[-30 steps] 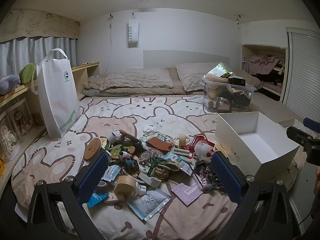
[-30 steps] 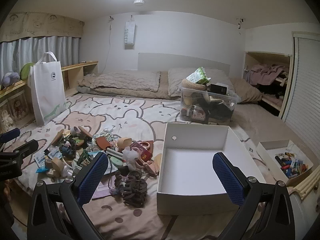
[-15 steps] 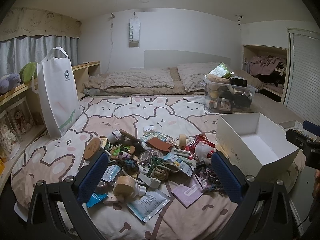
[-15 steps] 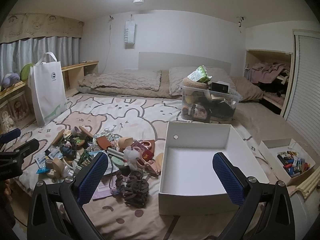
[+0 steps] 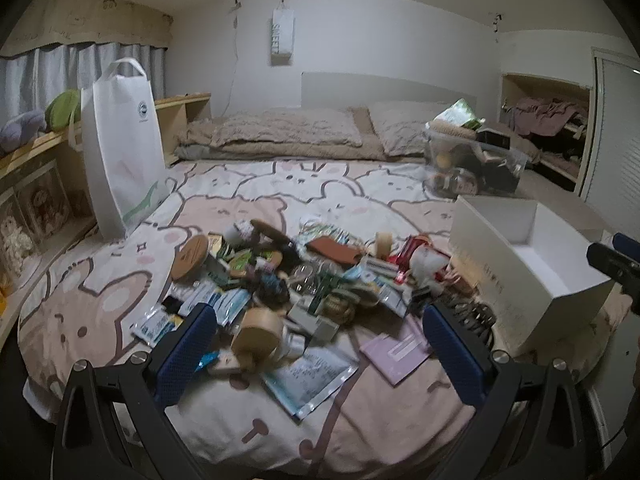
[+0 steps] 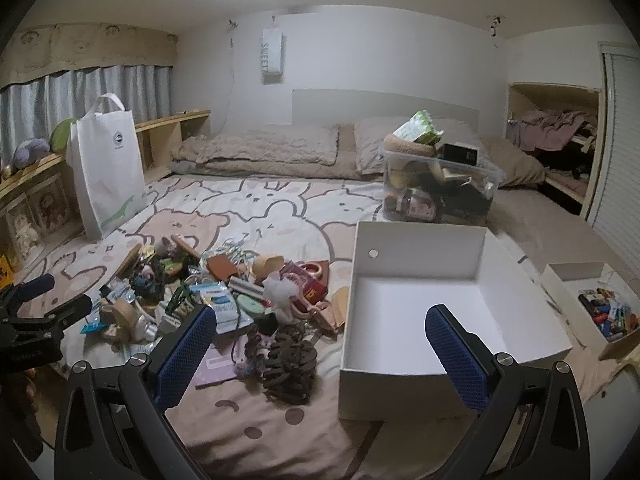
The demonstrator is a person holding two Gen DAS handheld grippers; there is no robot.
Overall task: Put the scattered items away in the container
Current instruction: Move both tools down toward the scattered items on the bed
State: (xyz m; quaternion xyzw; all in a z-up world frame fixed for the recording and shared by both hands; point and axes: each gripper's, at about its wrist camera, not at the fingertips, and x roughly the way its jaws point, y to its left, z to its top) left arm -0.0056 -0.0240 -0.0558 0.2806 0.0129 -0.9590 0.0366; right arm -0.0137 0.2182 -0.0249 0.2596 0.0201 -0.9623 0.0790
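Note:
A heap of scattered small items (image 5: 304, 280) lies on the bed: tape rolls, packets, hair ties, cards. It also shows in the right wrist view (image 6: 224, 300). An empty white box (image 6: 416, 240) stands right of the heap; it shows in the left wrist view (image 5: 500, 252) too. My left gripper (image 5: 316, 344) is open and empty, above the near edge of the heap, over a tan tape roll (image 5: 256, 332). My right gripper (image 6: 320, 348) is open and empty, above the box's near left corner and a dark brown hair clump (image 6: 288, 364).
A white tote bag (image 5: 120, 152) stands at the bed's left edge. A clear bin (image 6: 440, 188) full of things sits behind the box. A small tray of items (image 6: 600, 308) lies at the far right. Pillows (image 5: 280, 136) lie at the head.
My left gripper has moved forward and down toward the heap, which looks nearer. My right gripper has drifted slightly forward. Both stay open.

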